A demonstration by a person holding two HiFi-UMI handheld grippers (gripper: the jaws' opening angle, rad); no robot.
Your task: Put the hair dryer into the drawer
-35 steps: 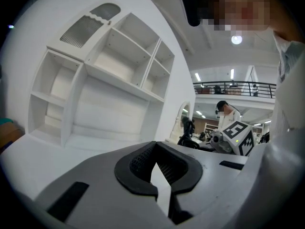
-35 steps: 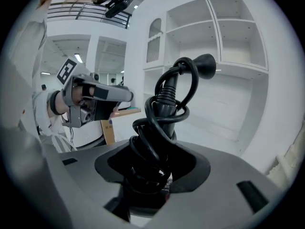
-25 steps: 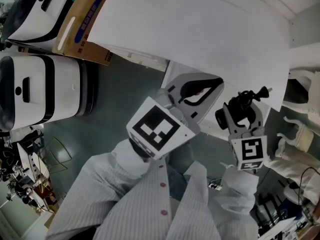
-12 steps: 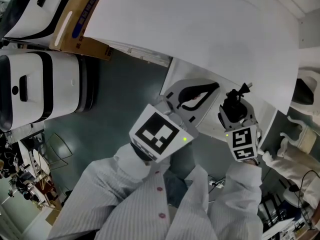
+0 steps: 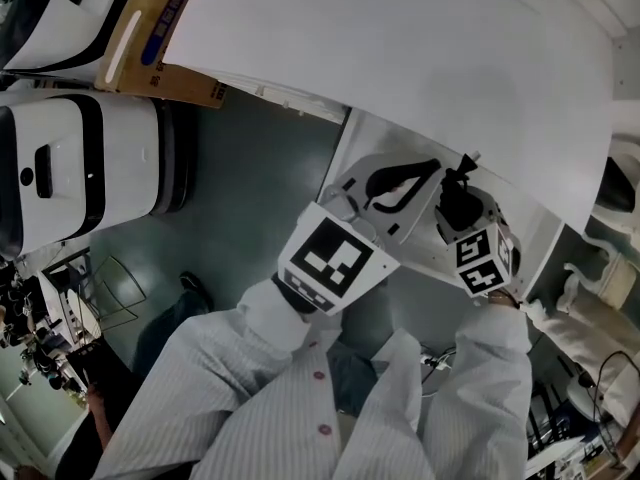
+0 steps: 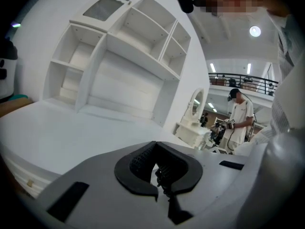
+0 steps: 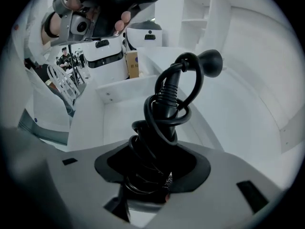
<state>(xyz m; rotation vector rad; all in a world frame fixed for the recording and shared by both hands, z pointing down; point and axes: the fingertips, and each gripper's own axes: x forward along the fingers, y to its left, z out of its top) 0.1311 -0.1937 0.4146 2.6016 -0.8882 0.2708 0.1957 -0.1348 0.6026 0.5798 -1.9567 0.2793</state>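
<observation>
Head view: the right gripper [image 5: 466, 230] holds the black hair dryer [image 5: 456, 200] at the edge of the smooth white tabletop [image 5: 400, 48].

Left gripper view: the left gripper [image 6: 155, 155] has its ribbed fingers closed on nothing.

Right gripper view: the fingers clamp the dryer. Its loosely wound, rubbery cord [image 7: 158, 123] could snag on the open drawer [image 7: 125, 82] wall.

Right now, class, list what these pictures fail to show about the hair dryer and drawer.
Hair dryer body: right gripper view, its coiled cord and the right gripper hide it.
Drawer floor: head view, left gripper and right gripper cover most of it.
Head view: dryer too dark and small for detail.
</observation>
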